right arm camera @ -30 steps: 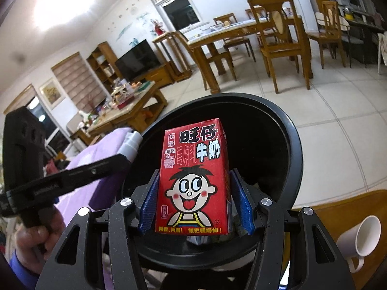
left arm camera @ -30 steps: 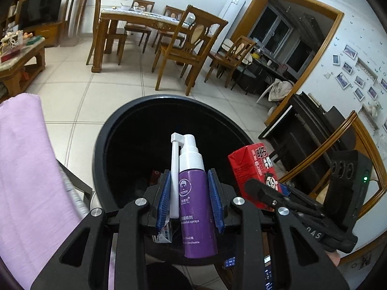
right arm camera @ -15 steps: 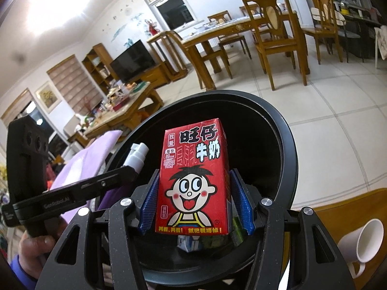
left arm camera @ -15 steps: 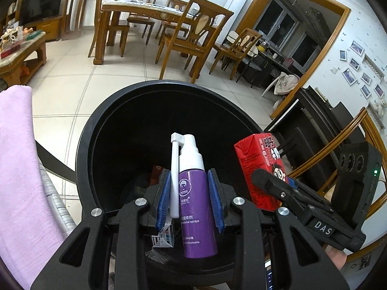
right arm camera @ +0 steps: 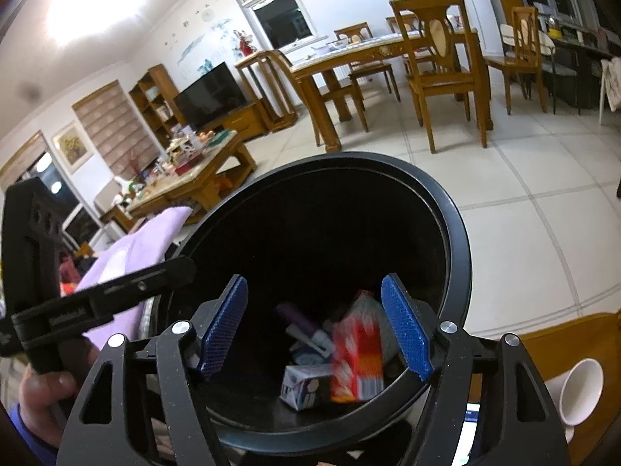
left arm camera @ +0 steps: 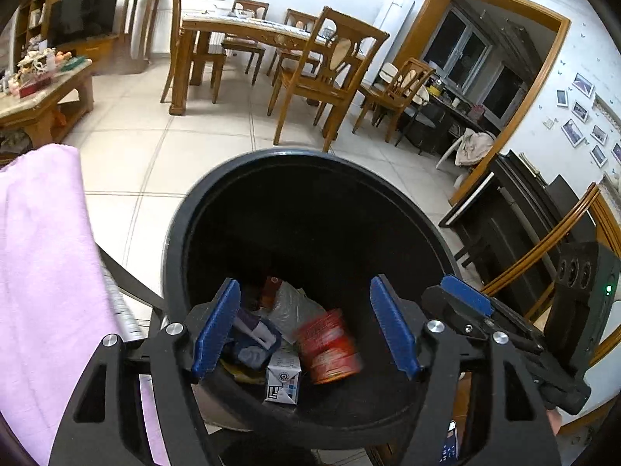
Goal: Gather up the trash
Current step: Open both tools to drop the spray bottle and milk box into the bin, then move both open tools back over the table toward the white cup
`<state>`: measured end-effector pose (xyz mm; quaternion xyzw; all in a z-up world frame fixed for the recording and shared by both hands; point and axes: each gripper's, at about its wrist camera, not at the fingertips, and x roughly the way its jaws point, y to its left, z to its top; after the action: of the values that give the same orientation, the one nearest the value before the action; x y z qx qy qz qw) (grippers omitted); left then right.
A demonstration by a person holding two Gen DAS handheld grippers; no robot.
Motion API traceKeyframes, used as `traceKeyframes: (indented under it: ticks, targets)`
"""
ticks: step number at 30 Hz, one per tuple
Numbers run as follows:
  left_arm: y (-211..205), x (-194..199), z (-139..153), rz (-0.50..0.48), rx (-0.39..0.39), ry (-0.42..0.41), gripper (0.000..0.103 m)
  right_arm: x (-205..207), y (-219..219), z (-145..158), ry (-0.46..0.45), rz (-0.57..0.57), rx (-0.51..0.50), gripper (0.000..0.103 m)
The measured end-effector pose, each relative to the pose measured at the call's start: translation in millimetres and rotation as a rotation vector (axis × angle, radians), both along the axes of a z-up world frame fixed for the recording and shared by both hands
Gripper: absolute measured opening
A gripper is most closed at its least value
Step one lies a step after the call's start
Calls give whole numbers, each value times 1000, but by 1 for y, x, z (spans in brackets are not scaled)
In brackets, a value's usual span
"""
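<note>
Hovering over the black bin (left arm camera: 182, 233), your left gripper (left arm camera: 304, 326) and right gripper (right arm camera: 324, 328) are opening with nothing between their blue pads, the red milk carton (right arm camera: 357, 357) and purple spray bottle (right arm camera: 300, 324) lying inside, so next fetch more trash.
</note>
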<state>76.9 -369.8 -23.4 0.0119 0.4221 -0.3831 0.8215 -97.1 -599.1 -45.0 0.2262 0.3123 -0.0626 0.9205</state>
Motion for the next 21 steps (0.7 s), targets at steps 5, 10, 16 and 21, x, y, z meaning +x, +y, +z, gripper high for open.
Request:
traceKeyframes:
  ticks: [5, 10, 16, 21]
  targets:
    - [20, -19, 20, 42, 37, -127, 81, -1, 15, 10, -11, 17, -23, 72]
    - [46, -44, 43, 70, 85, -285, 83, 4, 37, 22, -22, 56, -39, 72]
    - [93, -65, 67, 128, 78, -396, 87, 17, 85, 43, -33, 128, -83, 72]
    - [145, -67, 77, 186, 52, -415, 89, 34, 138, 61, -37, 202, -125, 72]
